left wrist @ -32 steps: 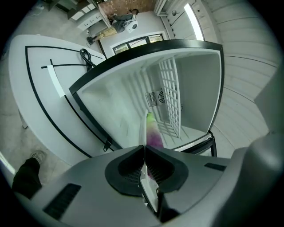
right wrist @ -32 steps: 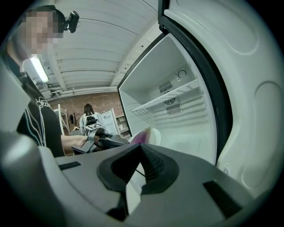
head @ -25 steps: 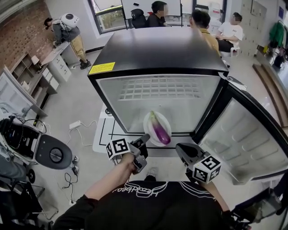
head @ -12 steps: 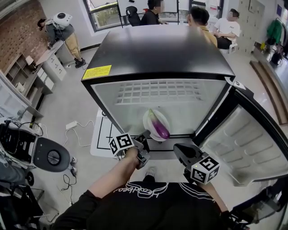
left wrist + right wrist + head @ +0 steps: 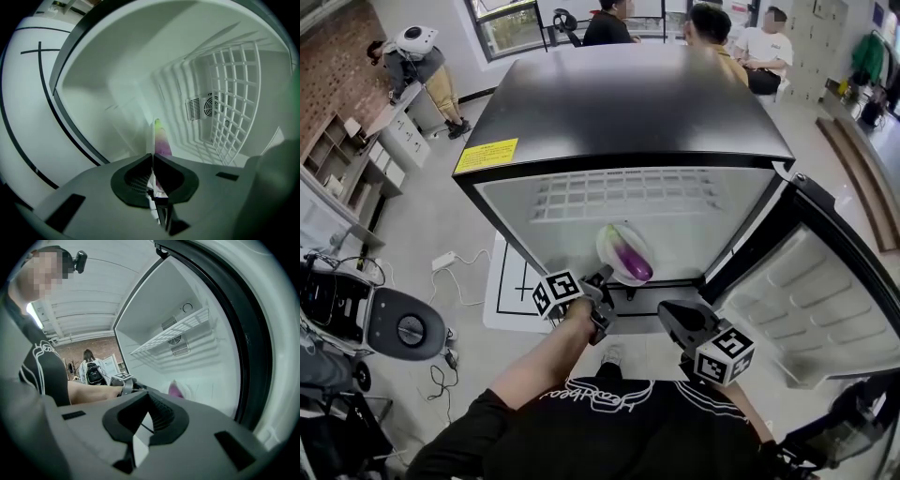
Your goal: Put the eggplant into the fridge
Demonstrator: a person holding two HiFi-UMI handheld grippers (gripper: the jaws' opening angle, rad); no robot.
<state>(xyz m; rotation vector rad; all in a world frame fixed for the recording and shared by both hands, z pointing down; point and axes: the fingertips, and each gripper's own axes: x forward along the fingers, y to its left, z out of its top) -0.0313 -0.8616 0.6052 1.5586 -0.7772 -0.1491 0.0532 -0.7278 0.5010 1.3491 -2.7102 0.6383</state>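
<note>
The black-topped fridge with a white interior (image 5: 628, 103) stands with its door (image 5: 806, 300) swung open. Inside its opening a round white plate (image 5: 612, 242) carries the purple eggplant with a green stem end (image 5: 630, 260), below the white wire shelf (image 5: 619, 192). The left gripper (image 5: 602, 281) has its jaws pressed together on the plate's near rim. Whether the plate rests on the fridge floor cannot be told.

Only the left gripper view shows the plate edge-on and a fan vent (image 5: 206, 108) in the back wall. The right gripper (image 5: 670, 314) waits outside the opening, jaws slightly apart and empty. Only its view shows a backpack-wearing person (image 5: 91, 371) behind.
</note>
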